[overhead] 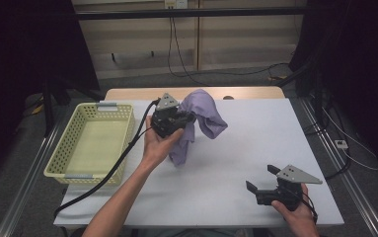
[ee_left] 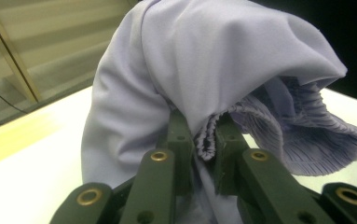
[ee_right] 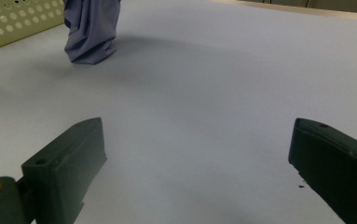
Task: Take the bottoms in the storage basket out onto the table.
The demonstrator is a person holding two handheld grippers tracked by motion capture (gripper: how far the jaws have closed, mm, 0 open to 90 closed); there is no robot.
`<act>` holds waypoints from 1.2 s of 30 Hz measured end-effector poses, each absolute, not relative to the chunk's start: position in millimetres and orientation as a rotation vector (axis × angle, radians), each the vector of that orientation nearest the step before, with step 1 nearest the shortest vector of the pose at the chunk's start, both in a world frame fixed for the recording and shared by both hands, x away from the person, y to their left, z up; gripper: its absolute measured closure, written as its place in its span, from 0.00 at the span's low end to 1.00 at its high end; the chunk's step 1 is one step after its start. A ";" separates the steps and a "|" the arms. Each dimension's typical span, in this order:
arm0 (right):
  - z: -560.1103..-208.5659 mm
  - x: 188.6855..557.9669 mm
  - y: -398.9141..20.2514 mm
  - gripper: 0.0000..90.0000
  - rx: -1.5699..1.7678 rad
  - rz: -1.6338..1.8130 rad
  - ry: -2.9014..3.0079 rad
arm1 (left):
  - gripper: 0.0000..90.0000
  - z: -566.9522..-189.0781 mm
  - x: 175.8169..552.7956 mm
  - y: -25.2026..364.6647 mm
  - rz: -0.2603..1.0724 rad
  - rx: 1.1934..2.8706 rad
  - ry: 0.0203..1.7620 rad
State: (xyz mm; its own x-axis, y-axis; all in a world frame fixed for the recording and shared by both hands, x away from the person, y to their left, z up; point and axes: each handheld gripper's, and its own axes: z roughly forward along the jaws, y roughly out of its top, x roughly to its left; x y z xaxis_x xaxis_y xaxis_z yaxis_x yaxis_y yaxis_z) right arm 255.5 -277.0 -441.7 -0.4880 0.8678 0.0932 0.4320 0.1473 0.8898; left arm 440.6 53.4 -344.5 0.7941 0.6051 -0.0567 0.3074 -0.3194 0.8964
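Observation:
A lavender cloth [overhead: 199, 118] hangs in folds from my left gripper [overhead: 189, 118], held above the middle of the white table; its lower end touches the tabletop. Seen from the left gripper view, the left gripper [ee_left: 206, 144] is shut on a gathered hem of the cloth [ee_left: 204, 60], which drapes over both jaws. My right gripper [overhead: 260, 178] rests low near the table's front right corner. From the right gripper view, the right gripper [ee_right: 197, 158] stands open with bare table between its jaws, and the cloth [ee_right: 92, 28] hangs far off at the upper left.
A pale yellow perforated basket [overhead: 68, 143] stands at the table's left side; its wall [ee_right: 13, 23] also appears in the right gripper view. A black cable trails from the left gripper over the basket's corner. The white table [overhead: 255, 138] stretches between the two grippers.

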 end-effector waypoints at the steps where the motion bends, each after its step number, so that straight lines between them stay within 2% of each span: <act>1: -441.7 255.4 -277.0 0.04 1.238 1.301 1.985 | 0.89 -346.3 440.8 53.3 0.349 1.930 0.694; 6: -441.6 255.1 -277.5 0.04 1.242 1.299 1.982 | 0.89 -355.9 445.0 57.0 0.293 1.919 0.731; 16: -441.5 255.0 -277.5 0.04 1.241 1.300 1.982 | 0.89 -368.0 448.5 52.3 0.321 1.965 0.745; 36: -441.4 254.6 -276.7 0.04 1.235 1.302 1.990 | 0.88 -391.9 456.4 42.6 0.295 2.020 0.783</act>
State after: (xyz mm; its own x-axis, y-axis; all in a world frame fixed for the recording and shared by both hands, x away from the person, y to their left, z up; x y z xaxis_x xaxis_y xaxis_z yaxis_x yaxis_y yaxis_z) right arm 254.6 -276.7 -441.4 -0.4924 0.8653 0.0934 0.4320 0.1498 0.8894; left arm 456.4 42.6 -391.9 0.7691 0.6320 -0.0955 0.4114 -0.3751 0.8307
